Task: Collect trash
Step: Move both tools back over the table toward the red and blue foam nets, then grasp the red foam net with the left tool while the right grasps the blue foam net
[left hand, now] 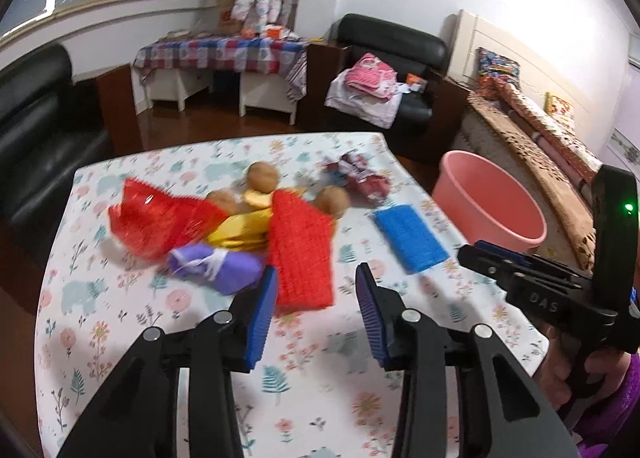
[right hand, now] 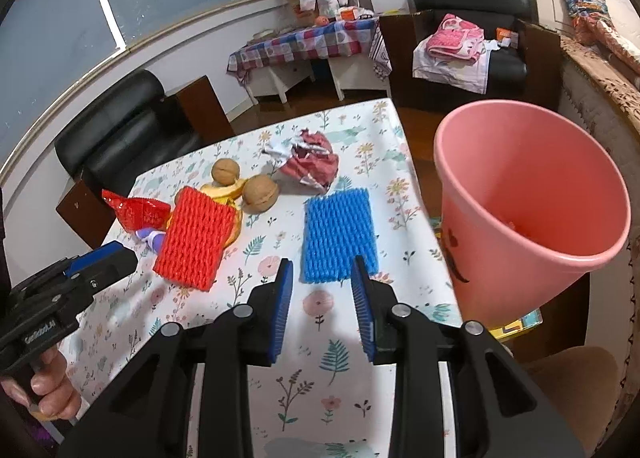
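Above the worktop point(right hand: 280, 358), both pairs of fingers are held apart and empty: left gripper point(left hand: 316, 278) beside the red foam net point(left hand: 302, 254), right gripper point(right hand: 322, 270) at the blue foam net point(right hand: 338, 234).

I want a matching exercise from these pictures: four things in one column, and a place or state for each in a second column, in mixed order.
Things
1. blue net
2. red net
3. bucket
4. walnut

Places or states
a. beside the table's right edge
b. lying partly over the yellow wrapper
c. flat and alone, just ahead of the right gripper
d. round, between the yellow wrapper and the crumpled dark red wrapper

Pairs: 1-c, 2-b, 3-a, 4-d
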A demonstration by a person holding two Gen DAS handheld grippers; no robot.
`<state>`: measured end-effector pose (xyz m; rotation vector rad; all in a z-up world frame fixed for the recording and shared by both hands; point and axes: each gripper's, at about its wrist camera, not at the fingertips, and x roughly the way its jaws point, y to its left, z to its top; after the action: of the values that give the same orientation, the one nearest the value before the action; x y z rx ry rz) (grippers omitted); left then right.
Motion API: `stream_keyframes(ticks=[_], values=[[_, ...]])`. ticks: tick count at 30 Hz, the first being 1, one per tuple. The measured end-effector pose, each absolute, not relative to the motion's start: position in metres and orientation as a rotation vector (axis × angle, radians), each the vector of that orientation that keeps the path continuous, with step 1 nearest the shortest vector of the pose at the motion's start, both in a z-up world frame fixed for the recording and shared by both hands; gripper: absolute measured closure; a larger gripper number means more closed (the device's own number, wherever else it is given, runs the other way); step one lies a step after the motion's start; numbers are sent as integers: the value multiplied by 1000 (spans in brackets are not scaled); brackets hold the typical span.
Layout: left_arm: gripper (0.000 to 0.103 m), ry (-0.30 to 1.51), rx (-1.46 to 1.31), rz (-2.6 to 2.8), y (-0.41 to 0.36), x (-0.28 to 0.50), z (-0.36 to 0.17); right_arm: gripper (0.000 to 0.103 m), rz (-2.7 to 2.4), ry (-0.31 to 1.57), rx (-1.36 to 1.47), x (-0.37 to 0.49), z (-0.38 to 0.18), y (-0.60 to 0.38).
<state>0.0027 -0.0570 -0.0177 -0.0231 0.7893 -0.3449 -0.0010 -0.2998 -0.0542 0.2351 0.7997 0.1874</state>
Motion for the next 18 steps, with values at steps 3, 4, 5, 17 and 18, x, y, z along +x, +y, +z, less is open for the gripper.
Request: stream_keyframes(ticks=[3, 4, 5, 17, 18], values=[[63, 817, -48, -336, -54, 13, -23, 73, 193, 812, 237, 2, -57, -299], [63, 820, -49, -330, -54, 16, -24, 73, 193, 814, 236, 2, -57, -299], [63, 827, -50, -327, -55, 20, -26, 73, 193, 814, 234, 3, -58, -298], [83, 883, 29, -286, -75, 54, -54, 73, 172, 850, 264, 24, -65, -312], [86, 893, 25, -286, -75, 56, -56, 73, 164, 857, 269, 27, -67, -313]])
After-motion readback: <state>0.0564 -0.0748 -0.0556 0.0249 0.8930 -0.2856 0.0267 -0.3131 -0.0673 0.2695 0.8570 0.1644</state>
